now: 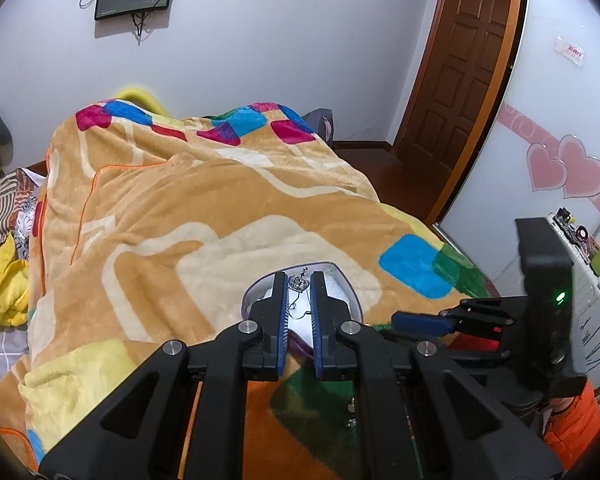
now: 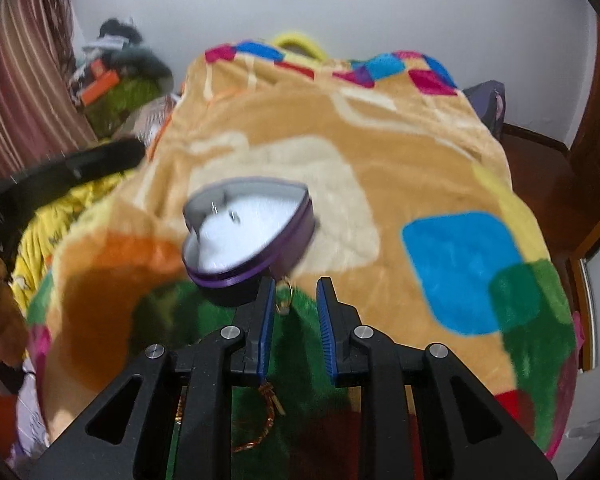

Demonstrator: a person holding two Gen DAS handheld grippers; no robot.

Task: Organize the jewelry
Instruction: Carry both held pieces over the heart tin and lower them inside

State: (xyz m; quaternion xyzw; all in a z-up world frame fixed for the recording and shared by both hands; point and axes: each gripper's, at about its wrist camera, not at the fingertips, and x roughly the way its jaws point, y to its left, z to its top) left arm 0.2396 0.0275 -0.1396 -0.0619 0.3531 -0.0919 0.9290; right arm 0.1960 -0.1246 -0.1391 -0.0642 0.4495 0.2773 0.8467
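Plush fleece blanket (image 1: 204, 208), tan with cream shapes and blue, green, magenta blocks, lies under and ahead of both grippers; soft, lumpy surface.

Heart-shaped tin (image 2: 248, 232), purple wall, pale lining, sits open just ahead of the right gripper (image 2: 296, 308) and a bit left of its line. Two small metal bits lie inside near the far lobe, too blurred to name. In the left wrist view the same tin is directly behind the left gripper's fingertips.

Left gripper (image 1: 299, 292): jaws drawn close, pinching a crown-shaped sparkly pendant (image 1: 299, 282) at the tips, thin chain trailing down between the pads. It hangs over the tin.

Right gripper: jaws spread, nothing clamped. A small gold ring piece (image 2: 284, 298) rests against the left pad, on the blanket. A coppery twisted bracelet (image 2: 266, 420) lies below, close to the gripper body.

Judgement: early-to-mid. Some pieces are in the tin; pendant about to go in, ring and bracelet left.
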